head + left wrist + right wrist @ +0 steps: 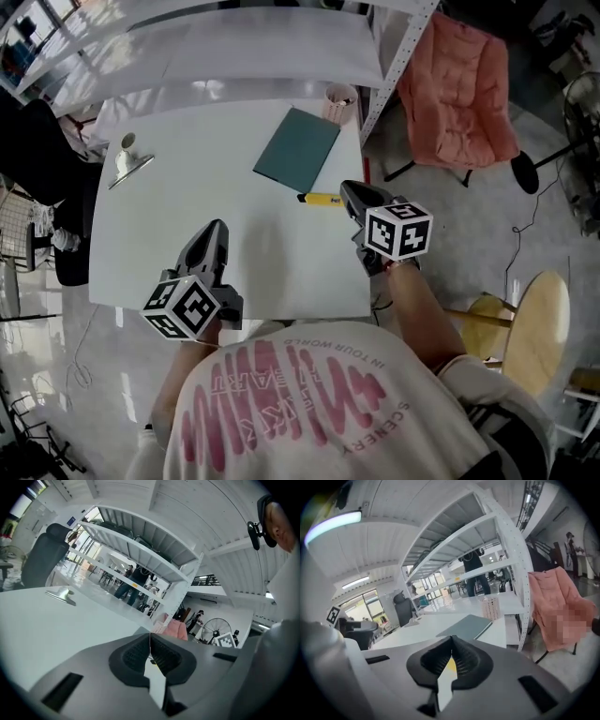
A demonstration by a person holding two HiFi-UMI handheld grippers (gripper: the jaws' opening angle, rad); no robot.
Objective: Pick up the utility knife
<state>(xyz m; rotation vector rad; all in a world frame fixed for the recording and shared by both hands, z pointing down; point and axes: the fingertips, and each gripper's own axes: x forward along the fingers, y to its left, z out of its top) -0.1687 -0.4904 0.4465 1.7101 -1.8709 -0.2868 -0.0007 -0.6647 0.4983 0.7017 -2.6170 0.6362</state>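
The utility knife [320, 199] is yellow with a dark tip and lies on the white table [187, 197], just below a green cutting mat [297, 148]. My right gripper [350, 191] is shut, empty, and its tips sit just right of the knife's end. In the right gripper view a patch of the yellow knife [449, 666] shows through the slit behind the closed jaws of the right gripper [451, 641]. My left gripper [217, 228] hovers over the table's near left part, well away from the knife. It is shut too, and in its own view the left gripper [150, 637] holds nothing.
A pink perforated cup [339, 102] stands at the table's far right corner by a white shelf post. A metal clip-like tool [128, 161] lies at the far left. Right of the table are a pink folding chair [464, 89] and a wooden stool [534, 333].
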